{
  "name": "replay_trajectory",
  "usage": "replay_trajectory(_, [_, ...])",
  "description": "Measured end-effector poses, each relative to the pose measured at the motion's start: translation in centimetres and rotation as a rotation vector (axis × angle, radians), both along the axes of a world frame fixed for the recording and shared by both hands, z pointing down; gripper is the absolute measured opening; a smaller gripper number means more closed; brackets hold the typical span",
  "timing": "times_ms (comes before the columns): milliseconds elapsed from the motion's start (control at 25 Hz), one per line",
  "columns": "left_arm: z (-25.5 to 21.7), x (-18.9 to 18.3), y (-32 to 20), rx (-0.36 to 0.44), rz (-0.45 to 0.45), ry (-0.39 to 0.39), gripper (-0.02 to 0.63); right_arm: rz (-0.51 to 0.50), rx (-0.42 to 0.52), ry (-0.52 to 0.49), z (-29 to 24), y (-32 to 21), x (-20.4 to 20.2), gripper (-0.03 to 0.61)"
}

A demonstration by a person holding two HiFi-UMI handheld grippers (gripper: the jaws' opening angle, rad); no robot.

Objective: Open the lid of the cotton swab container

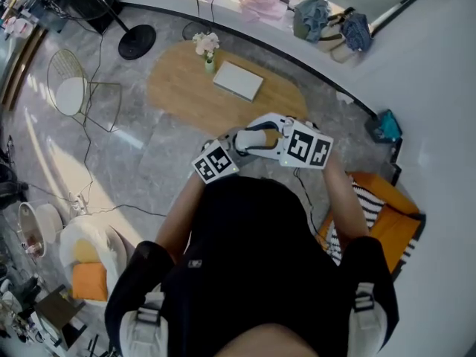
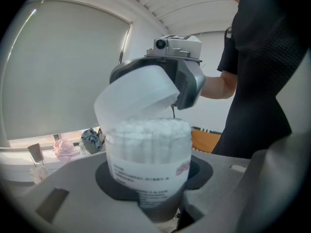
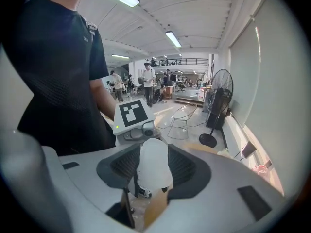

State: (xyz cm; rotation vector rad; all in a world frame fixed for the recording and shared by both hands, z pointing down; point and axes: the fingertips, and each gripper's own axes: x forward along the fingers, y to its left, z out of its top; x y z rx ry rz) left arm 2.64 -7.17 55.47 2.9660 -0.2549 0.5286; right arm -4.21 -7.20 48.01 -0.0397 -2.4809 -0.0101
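Near the wooden table (image 1: 186, 95), left tongs (image 2: 155, 193) clamp the swab container (image 2: 148, 154), right tongs (image 3: 150, 178) pinch its tilted lid (image 2: 136, 98).

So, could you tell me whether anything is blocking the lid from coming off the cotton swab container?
Nothing visible does. The lid, held by the right gripper, is already tilted up off the cotton swab container, which the left gripper holds, and only open air lies above it.
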Motion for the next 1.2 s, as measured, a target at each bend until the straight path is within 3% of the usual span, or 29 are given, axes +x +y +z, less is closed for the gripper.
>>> replay_trajectory(240, [0.7, -1.1, -0.9, -0.009, 0.028, -0.005, 0.190, 0.060, 0.024, -0.031, -0.1, -1.7, -0.7, 0.162])
replay_trajectory(360, [0.7, -1.6, -1.4, -0.017, 0.048, 0.005, 0.190, 0.080, 0.030, -0.072, -0.7, -2.3, -1.1, 0.092])
replay_trajectory(480, [0.6, -1.8, -1.5, -0.018, 0.083, 0.016, 0.190, 0.121, 0.041, -0.099, -1.2, -3.0, -1.1, 0.077])
replay_trajectory(960, [0.9, -1.2, -1.6, -0.025, 0.232, 0.031, 0.190, 0.387, 0.121, -0.141, -1.2, -6.7, 0.5, 0.061])
replay_trajectory(1200, [0.7, -1.6, -1.7, -0.044, 0.279, 0.055, 0.190, 0.535, 0.169, -0.137, -1.2, -8.5, 1.7, 0.002])
